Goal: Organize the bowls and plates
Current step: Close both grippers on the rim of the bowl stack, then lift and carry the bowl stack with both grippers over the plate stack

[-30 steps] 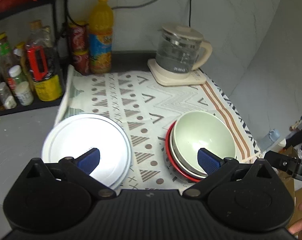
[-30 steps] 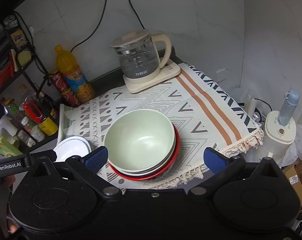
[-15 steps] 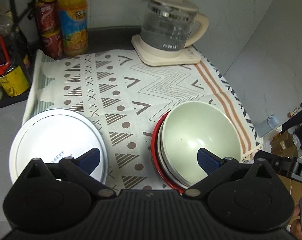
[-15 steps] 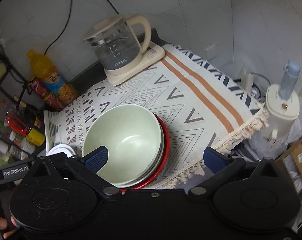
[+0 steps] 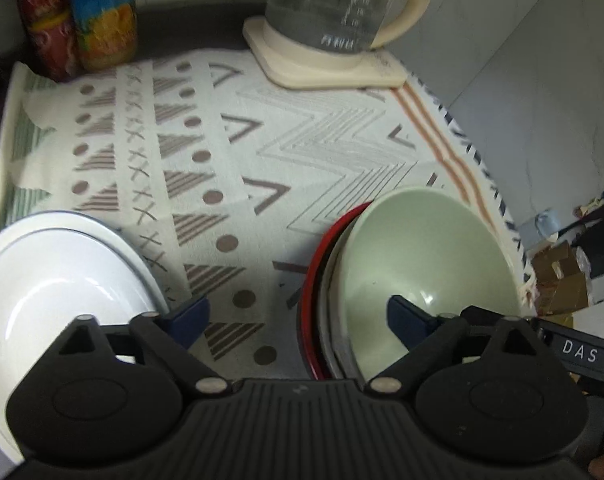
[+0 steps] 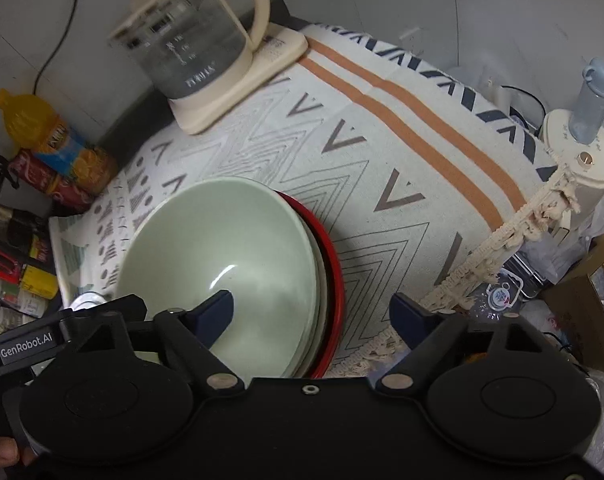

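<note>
A pale green bowl (image 5: 421, 264) sits on top of a nested stack with a red rim (image 5: 313, 280) on the patterned cloth. A stack of white plates (image 5: 54, 280) lies to its left. My left gripper (image 5: 298, 318) hovers low over the stack's left rim, one finger over the bowl's hollow and the other over the cloth. Its jaws are closing and no pad presses on anything. In the right wrist view my right gripper (image 6: 313, 312) straddles the right rim of the green bowl (image 6: 222, 248) and the red rim (image 6: 333, 264). Its jaws are closing too, and touch nothing.
A glass kettle (image 6: 194, 48) on a cream base stands at the back of the cloth (image 6: 381, 168). An orange juice bottle (image 5: 102, 12) and red cans (image 5: 42, 20) stand at the back left. The cloth's fringed edge (image 6: 521, 224) hangs at the right, beside a white appliance (image 6: 581, 160).
Both grippers have come down and closer to the bowl stack, which now fills more of each view. Both pairs of jaws have narrowed a little.
</note>
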The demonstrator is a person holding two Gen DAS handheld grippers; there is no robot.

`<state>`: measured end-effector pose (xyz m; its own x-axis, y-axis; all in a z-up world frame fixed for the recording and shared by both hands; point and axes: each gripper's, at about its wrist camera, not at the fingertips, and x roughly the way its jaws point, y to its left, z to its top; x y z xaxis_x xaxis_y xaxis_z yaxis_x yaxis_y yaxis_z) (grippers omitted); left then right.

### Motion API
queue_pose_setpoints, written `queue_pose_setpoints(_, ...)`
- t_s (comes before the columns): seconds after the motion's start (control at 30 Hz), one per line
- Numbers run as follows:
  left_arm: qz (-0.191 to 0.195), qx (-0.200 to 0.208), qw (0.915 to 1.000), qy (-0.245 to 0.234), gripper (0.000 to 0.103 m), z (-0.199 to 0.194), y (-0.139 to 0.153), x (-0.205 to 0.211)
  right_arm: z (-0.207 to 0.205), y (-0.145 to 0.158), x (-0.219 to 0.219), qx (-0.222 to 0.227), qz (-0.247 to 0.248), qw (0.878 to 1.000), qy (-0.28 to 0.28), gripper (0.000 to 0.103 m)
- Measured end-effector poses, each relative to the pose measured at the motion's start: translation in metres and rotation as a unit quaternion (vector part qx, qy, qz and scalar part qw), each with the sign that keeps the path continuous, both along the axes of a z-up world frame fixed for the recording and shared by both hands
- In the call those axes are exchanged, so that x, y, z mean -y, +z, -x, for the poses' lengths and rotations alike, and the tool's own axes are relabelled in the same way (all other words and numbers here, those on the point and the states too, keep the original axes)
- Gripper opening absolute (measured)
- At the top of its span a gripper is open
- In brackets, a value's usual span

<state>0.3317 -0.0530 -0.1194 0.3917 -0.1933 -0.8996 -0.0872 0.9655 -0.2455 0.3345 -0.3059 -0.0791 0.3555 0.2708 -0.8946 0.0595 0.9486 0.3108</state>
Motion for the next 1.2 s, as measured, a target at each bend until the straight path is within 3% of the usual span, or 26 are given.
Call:
queue_pose_setpoints(0.13, 0.021, -0.017, 0.9996, -0.004, 0.072, -0.005, -0.014, -0.003, -0.006, -0.012, -0.004, -0.011, 0.003, 1.0, -0.001, 0.078)
queue_pose_setpoints(0.33, 0.041, -0.038, 0.9984, -0.012, 0.044, -0.008, -0.031, -0.001, -0.007, -0.028, -0.005, -0.022, -0.009, 1.0, -0.001, 0.059)
queue_pose_setpoints(0.43, 0.074, -0.055, 0.9956, -0.014, 0.027, -0.012, -0.037, -0.001, -0.007, -0.035, -0.003, -0.03, -0.013, 0.999, -0.003, 0.044)
queue_pose_setpoints(0.5, 0.072, -0.056, 0.9957, -0.017, 0.027, -0.014, -0.036, 0.002, -0.006, -0.037, -0.003, -0.034, -0.007, 0.999, -0.003, 0.034)
queue_pose_setpoints(0.7, 0.069, -0.061, 0.9956, -0.02, 0.026, -0.012, -0.031, 0.0, -0.003, -0.035, 0.0, -0.039, -0.006, 0.999, -0.01, 0.029)
queue_pose_setpoints(0.8, 0.077, -0.07, 0.9945, -0.017, 0.026, -0.008, -0.029, -0.004, -0.001, -0.03, 0.0, -0.031, -0.004, 0.999, -0.007, 0.028)
queue_pose_setpoints(1.2, 0.077, -0.034, 0.9963, 0.013, 0.026, 0.012, -0.001, -0.018, 0.001, -0.008, -0.014, -0.006, -0.002, 0.999, 0.032, 0.028)
